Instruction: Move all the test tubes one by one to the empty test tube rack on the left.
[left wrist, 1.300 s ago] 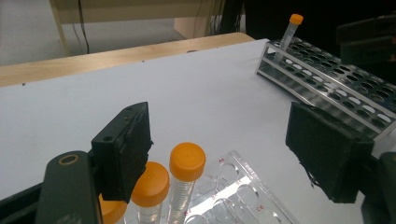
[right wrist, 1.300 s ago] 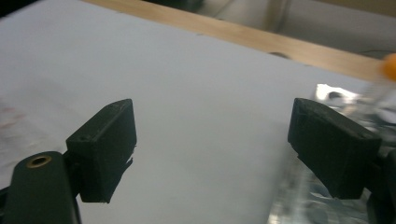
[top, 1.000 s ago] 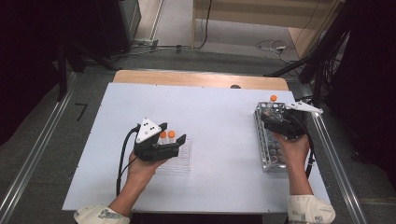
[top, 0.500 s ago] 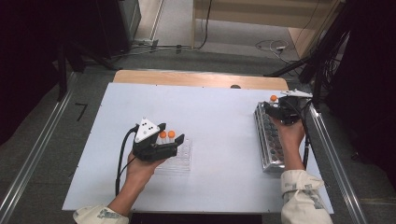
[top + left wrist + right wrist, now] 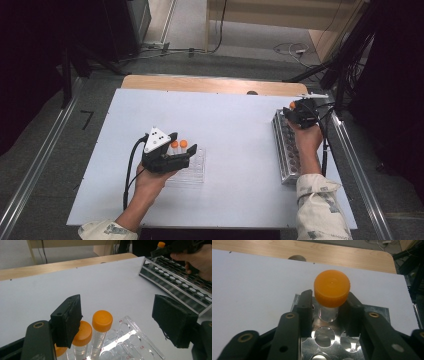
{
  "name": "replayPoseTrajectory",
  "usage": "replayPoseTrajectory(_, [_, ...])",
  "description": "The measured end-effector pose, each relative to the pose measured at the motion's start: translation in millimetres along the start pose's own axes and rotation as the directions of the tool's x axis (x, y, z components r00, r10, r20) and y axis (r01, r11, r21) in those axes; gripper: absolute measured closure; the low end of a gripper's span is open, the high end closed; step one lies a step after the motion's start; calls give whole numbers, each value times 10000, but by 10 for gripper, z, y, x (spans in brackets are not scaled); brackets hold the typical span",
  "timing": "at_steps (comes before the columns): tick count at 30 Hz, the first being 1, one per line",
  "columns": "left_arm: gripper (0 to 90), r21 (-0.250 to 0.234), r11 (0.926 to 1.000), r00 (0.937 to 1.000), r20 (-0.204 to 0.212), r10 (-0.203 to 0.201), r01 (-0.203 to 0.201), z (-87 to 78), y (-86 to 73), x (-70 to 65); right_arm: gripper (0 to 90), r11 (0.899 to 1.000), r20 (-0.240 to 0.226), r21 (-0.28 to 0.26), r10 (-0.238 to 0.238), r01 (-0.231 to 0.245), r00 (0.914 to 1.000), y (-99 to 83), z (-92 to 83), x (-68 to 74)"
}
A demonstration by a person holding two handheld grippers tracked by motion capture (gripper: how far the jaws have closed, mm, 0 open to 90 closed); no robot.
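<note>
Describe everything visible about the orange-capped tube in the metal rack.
The tube is clear plastic with a round, ribbed orange cap. It stands upright in a hole at the far end of the shiny metal rack, at the table's right side. The right hand-held gripper has just been closing; its black jaws sit against the tube's sides just below the cap. Whether it holds anything cannot be told.

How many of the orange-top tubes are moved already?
Done: three capped tubes already stand in the clear rack. In hand: the right gripper has just been closing on one tube in the metal rack. Left: carrying it across.
</note>
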State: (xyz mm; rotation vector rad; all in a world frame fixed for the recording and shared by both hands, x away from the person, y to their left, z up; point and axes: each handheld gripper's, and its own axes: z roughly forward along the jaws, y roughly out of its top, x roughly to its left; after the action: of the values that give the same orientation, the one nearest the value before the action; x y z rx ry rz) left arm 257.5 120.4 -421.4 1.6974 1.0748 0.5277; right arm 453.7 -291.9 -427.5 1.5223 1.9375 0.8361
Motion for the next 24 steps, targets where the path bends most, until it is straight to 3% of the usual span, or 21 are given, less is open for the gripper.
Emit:
replayPoseTrajectory(6, [245,27,10000,10000,36,11,-11,4,-6,-6,712,9998,56,-87,190,-190,9998,-4,-9,-14])
replayPoseTrajectory(11, [246,9,10000,10000,39,1,-1,2,-6,-6,713,9981,149,-579,204,-195,9997,12,-80,-7])
replayPoseTrajectory(20, [246,-8,10000,10000,52,6,-6,3,-8,-17,713,9887,96,-1499,-23,37,10000,123,-372,-23])
replayPoseTrajectory(24, [246,-5,10000,10000,67,14,-14,4,-7,-21,714,9784,16,-2049,-268,266,9996,189,-577,10])
